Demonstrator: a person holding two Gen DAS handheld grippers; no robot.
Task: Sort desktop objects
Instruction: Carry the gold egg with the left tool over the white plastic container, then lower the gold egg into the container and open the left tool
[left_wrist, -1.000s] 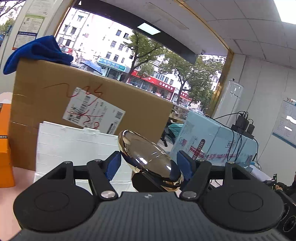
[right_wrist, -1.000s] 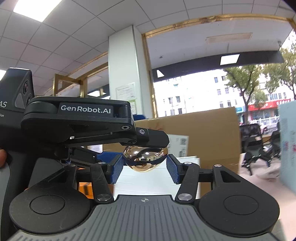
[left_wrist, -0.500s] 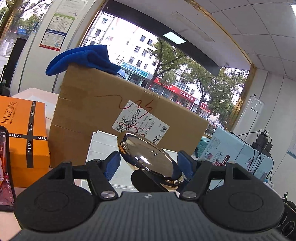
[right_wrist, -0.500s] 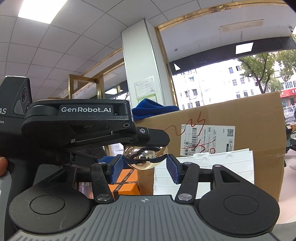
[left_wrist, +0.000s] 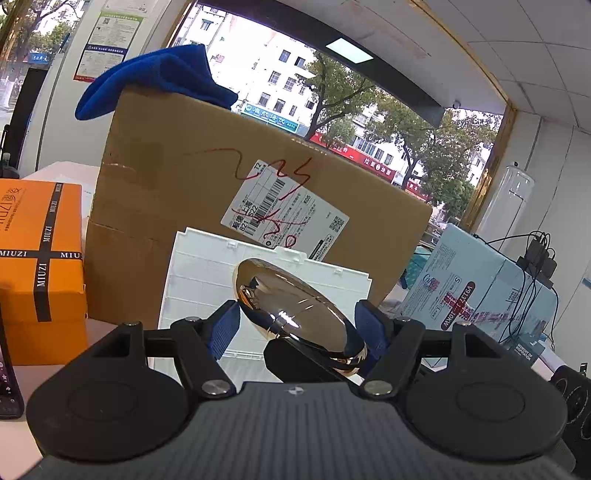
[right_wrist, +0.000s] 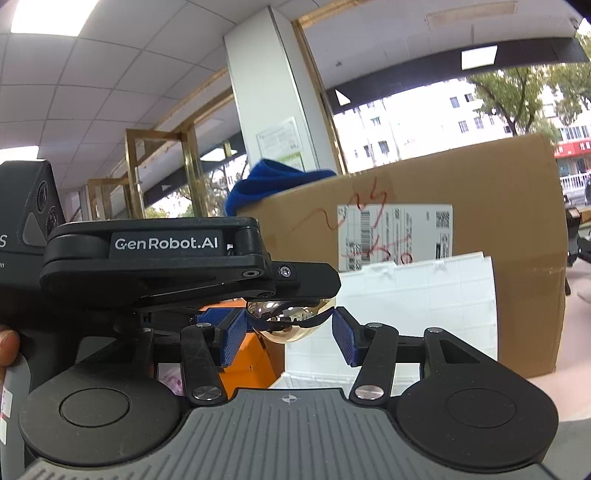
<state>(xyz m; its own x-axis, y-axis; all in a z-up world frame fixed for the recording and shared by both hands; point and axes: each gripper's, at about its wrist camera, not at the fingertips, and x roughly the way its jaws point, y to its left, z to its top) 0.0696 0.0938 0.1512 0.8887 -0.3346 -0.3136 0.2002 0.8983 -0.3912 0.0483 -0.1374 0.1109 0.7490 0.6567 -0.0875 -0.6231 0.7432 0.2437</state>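
Note:
A shiny gold oval object (left_wrist: 295, 314) hangs in the air, tilted, between the blue pads of my left gripper (left_wrist: 297, 326), which is shut on it. A black finger (left_wrist: 303, 362) of the right gripper presses against its lower edge there. In the right wrist view the same gold object (right_wrist: 291, 326) sits between the pads of my right gripper (right_wrist: 290, 332), also shut on it. The left gripper (right_wrist: 317, 288) reaches in from the left, its upper finger lying over the object. A person's fingertip (right_wrist: 7, 347) shows on the left gripper's handle.
Straight ahead stands a large cardboard box (left_wrist: 177, 206) with a blue cloth (left_wrist: 159, 81) on top. A white gridded plastic panel (left_wrist: 207, 280) leans against it. An orange MIUZI box (left_wrist: 40, 258) and a phone (left_wrist: 5, 369) are at the left, a pale blue carton (left_wrist: 480, 291) at the right.
Both grippers have swung left together with the gold object held between them. The cardboard box and orange box have slid rightward in the views. Neither grip has changed.

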